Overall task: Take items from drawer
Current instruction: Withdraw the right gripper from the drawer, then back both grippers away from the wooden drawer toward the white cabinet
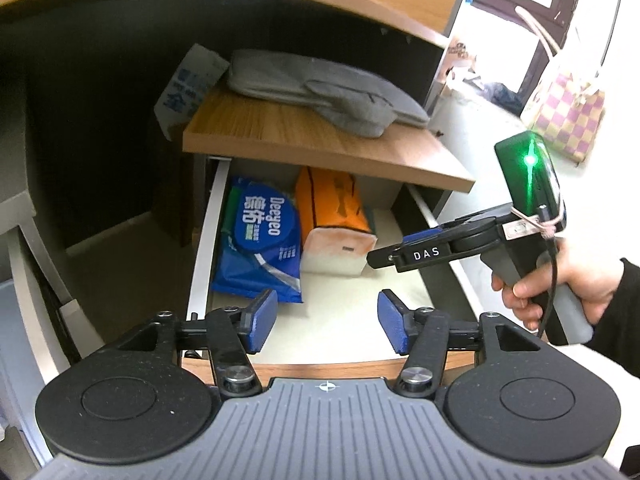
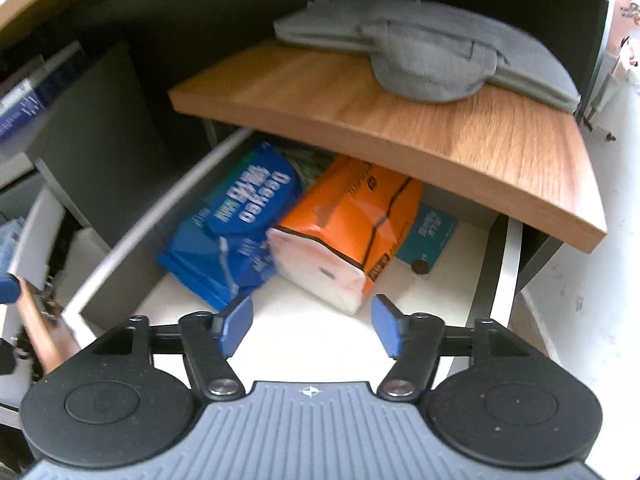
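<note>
Open drawer [image 2: 506, 276] under a wooden shelf [image 2: 400, 120], blue wipes pack [image 2: 236, 236] beside orange tissue pack [image 2: 352, 220] inside, left gripper [image 1: 328, 322] and right gripper [image 2: 312, 326] above its front, fingers spread, holding nothing, grey pouch [image 2: 424, 48] atop the shelf.

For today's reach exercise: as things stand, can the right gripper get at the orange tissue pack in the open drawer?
Probably yes. The right gripper is open and empty, and the orange tissue pack's near end lies clear of the wooden shelf overhanging the drawer.
</note>
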`<state>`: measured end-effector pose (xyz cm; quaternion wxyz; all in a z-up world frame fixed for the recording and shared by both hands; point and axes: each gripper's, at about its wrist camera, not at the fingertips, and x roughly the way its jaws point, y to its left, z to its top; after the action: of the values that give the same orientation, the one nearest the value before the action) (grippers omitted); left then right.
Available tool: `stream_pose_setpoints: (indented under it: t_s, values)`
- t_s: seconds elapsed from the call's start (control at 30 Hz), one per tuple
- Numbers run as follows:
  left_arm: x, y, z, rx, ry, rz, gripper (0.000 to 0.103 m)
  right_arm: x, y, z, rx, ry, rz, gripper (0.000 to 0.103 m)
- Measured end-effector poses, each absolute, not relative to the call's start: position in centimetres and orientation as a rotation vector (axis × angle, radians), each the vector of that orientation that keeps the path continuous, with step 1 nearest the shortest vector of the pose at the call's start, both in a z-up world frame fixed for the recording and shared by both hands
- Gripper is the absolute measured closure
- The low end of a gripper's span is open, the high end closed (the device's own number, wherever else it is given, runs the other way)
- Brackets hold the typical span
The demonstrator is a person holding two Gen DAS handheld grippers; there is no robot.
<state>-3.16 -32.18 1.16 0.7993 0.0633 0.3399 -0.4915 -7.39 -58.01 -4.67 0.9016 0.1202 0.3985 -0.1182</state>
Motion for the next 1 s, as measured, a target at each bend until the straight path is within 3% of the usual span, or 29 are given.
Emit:
stream_pose_setpoints:
  t_s: [0.27,0.5,0.77,1.0]
  values:
    - [-5.1,-29.2,3.1,0.078,0.722,-1.065,0.041,-10.1,-53.9,-1.4,0.265,0.740,-0.211,0.017]
    - [-6.4,-26.9,4.6,0.026,0.700,-1.065,0.033,-11.7,-50.5,1.0,0.238,0.705,-0.169,0.009]
    - [-7.3,-23.3,6.7,-0.029,0.687,-1.053,0.023,-12.8,-47.9,3.2,0.232,0.677,-0.117,0.001]
    - [-8.6,-19.3,8.4,-0.072,0.652,-1.035,0.020,-13.2,-45.0,4.4,0.195,0.658,-0.042,0.001]
